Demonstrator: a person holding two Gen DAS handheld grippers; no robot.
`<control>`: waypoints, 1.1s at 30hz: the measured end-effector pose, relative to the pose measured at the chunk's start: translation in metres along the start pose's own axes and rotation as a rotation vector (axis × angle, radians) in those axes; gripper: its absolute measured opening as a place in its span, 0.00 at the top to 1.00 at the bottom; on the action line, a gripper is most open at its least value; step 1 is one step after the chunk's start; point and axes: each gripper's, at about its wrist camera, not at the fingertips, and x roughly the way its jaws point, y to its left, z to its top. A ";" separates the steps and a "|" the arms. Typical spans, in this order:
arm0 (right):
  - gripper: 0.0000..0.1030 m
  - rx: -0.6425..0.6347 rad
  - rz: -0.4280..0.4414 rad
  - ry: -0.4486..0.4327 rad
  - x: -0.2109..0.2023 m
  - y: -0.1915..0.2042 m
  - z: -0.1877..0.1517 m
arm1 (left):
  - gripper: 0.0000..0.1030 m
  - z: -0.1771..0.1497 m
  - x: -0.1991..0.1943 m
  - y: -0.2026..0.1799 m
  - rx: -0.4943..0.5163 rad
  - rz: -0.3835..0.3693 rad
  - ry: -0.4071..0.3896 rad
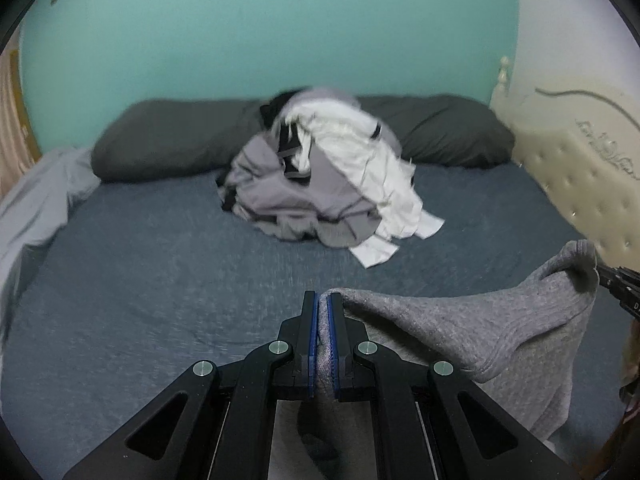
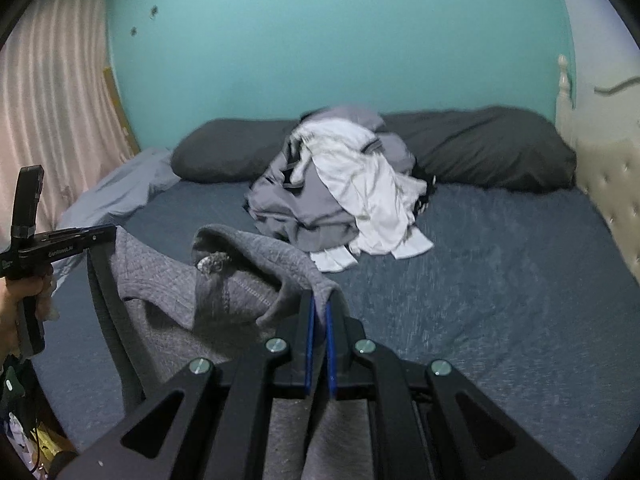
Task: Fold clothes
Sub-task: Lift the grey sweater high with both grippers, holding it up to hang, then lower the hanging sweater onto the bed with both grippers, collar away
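A grey sweater (image 1: 480,332) hangs stretched between two claws above a bed (image 1: 160,280) with a blue-grey sheet. In the left wrist view the left claw (image 1: 323,300), at 6 o'clock, pinches one edge of the knit between its blue pads, while the right claw (image 1: 616,284) holds the other end at 3 o'clock, its jaws hidden behind the fabric. In the right wrist view the right claw (image 2: 319,304) is pressed together on a fold of the sweater (image 2: 224,288) at 6 o'clock, and the left claw (image 2: 60,240) shows at 9 o'clock, gripped by a hand (image 2: 16,300). At 12 o'clock a pile (image 1: 320,176) of grey, white and black clothes sits mid-bed, touching dark pillows (image 1: 160,140) along a teal wall (image 1: 260,40). A cream tufted headboard (image 1: 580,160) stands at 2 o'clock and a pale curtain (image 2: 52,140) at 10 o'clock.
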 end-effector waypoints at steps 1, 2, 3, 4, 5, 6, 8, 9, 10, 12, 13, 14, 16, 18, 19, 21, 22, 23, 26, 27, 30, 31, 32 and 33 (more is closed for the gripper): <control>0.95 0.010 0.001 0.012 0.013 -0.006 -0.001 | 0.95 0.000 0.017 0.002 -0.012 -0.006 0.021; 0.95 0.019 0.002 0.025 0.026 -0.013 -0.003 | 0.95 0.001 0.033 0.004 -0.020 -0.007 0.038; 0.95 0.029 0.002 0.039 0.041 -0.020 -0.005 | 0.95 0.001 0.050 0.006 -0.026 -0.007 0.054; 0.95 0.035 0.001 0.052 0.054 -0.026 -0.007 | 0.95 0.001 0.063 0.007 -0.027 -0.004 0.065; 0.95 0.038 0.000 0.063 0.068 -0.032 -0.008 | 0.95 0.001 0.078 0.008 -0.025 0.003 0.076; 0.95 0.042 -0.001 0.073 0.079 -0.037 -0.009 | 0.95 0.001 0.089 0.009 -0.023 0.006 0.084; 0.95 0.057 -0.003 0.088 0.099 -0.047 -0.010 | 0.95 0.002 0.113 0.011 -0.025 0.008 0.105; 0.95 0.064 -0.005 0.095 0.108 -0.052 -0.011 | 0.95 0.002 0.124 0.012 -0.027 0.009 0.115; 0.95 0.071 -0.006 0.102 0.118 -0.056 -0.011 | 0.95 0.003 0.134 0.013 -0.028 0.010 0.122; 0.95 0.085 -0.008 0.117 0.138 -0.066 -0.013 | 0.95 0.005 0.152 0.014 -0.033 0.012 0.131; 0.95 0.093 -0.009 0.123 0.146 -0.071 -0.013 | 0.95 0.006 0.159 0.015 -0.035 0.015 0.135; 0.95 0.103 -0.008 0.128 0.154 -0.075 -0.011 | 0.95 0.008 0.165 0.016 -0.037 0.015 0.136; 0.95 0.104 -0.007 0.133 0.166 -0.080 -0.008 | 0.95 0.012 0.176 0.017 -0.034 0.015 0.139; 0.95 0.101 -0.008 0.139 0.175 -0.083 -0.006 | 0.95 0.015 0.185 0.019 -0.033 0.017 0.143; 0.95 0.102 -0.011 0.143 0.180 -0.085 -0.004 | 0.95 0.016 0.191 0.022 -0.038 0.016 0.146; 0.95 0.113 -0.014 0.153 0.192 -0.091 -0.003 | 0.95 0.017 0.203 0.027 -0.065 0.010 0.160; 0.95 0.126 -0.015 0.164 0.198 -0.094 -0.004 | 0.95 0.017 0.212 0.031 -0.083 0.007 0.174; 0.95 0.141 -0.015 0.180 0.207 -0.097 -0.005 | 0.95 0.016 0.218 0.032 -0.092 0.007 0.185; 0.95 0.174 -0.019 0.233 0.231 -0.104 -0.010 | 0.95 0.010 0.243 0.032 -0.081 0.014 0.225; 0.95 0.180 -0.022 0.251 0.238 -0.106 -0.013 | 0.95 0.007 0.251 0.031 -0.072 0.018 0.244; 0.95 0.191 -0.038 0.308 0.259 -0.111 -0.024 | 0.94 -0.010 0.278 0.029 -0.054 0.035 0.312; 0.95 0.195 -0.044 0.327 0.266 -0.113 -0.028 | 0.94 -0.014 0.284 0.030 -0.053 0.039 0.331; 0.95 0.199 -0.049 0.346 0.273 -0.115 -0.032 | 0.93 -0.019 0.290 0.031 -0.053 0.043 0.347; 0.95 0.202 -0.052 0.362 0.279 -0.116 -0.036 | 0.92 -0.023 0.295 0.031 -0.053 0.045 0.362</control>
